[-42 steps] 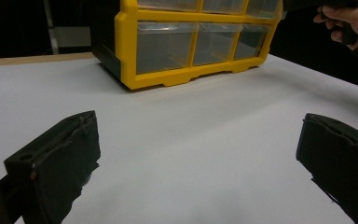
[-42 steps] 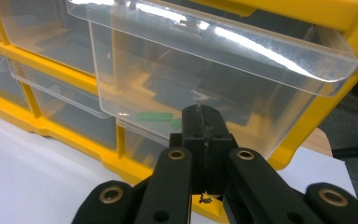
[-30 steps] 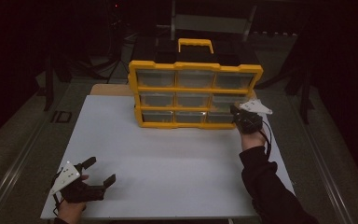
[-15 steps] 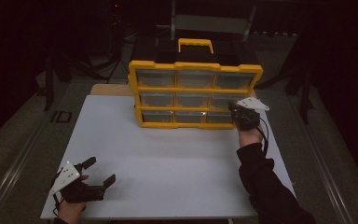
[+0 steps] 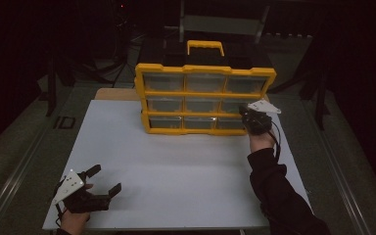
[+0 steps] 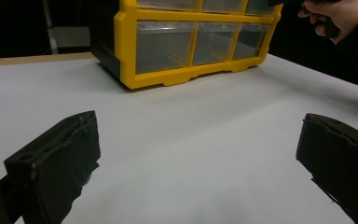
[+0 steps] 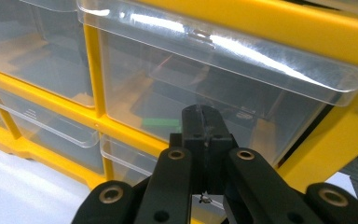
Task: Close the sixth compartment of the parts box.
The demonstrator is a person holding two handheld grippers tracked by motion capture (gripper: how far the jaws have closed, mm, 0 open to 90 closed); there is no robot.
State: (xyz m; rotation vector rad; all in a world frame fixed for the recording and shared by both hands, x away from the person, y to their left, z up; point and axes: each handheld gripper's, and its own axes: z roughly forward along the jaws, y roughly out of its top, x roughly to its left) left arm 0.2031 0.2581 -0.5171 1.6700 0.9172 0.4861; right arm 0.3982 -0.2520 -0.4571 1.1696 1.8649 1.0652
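**Closed fingers at the yellow drawer box**

Pressing together, tip to tip, with nothing between: right gripper point(image 7: 204, 122) fingers point(image 7: 193, 135), black, sitting right up against the clear front of a see-through drawer point(image 7: 205, 107) on the right side of the middle row. Showing a small green thing point(image 7: 161, 123) inside that drawer, behind the plastic. Hanging out over the fingers: the drawer's clear top lip point(image 7: 223, 51). Running close on the right: a thick yellow frame edge point(image 7: 326, 144).

Standing toward the far end of the white table point(image 5: 176, 166), nearer the right side: the yellow drawer box point(image 5: 205, 92), three rows of three drawers, with a yellow handle point(image 5: 205, 46) on top. Reaching in from the bottom right of the high view: a dark sleeve point(image 5: 279, 196), ending at the box's right front corner.

Resting near the front left corner of the table, well apart from the box: left gripper point(image 5: 98, 183), fingers point(image 6: 58, 163) spread wide, holding nothing. Lying between them and the box: lots of bare white table. Sitting close to the table's front edge: the left hand point(image 5: 73, 220).
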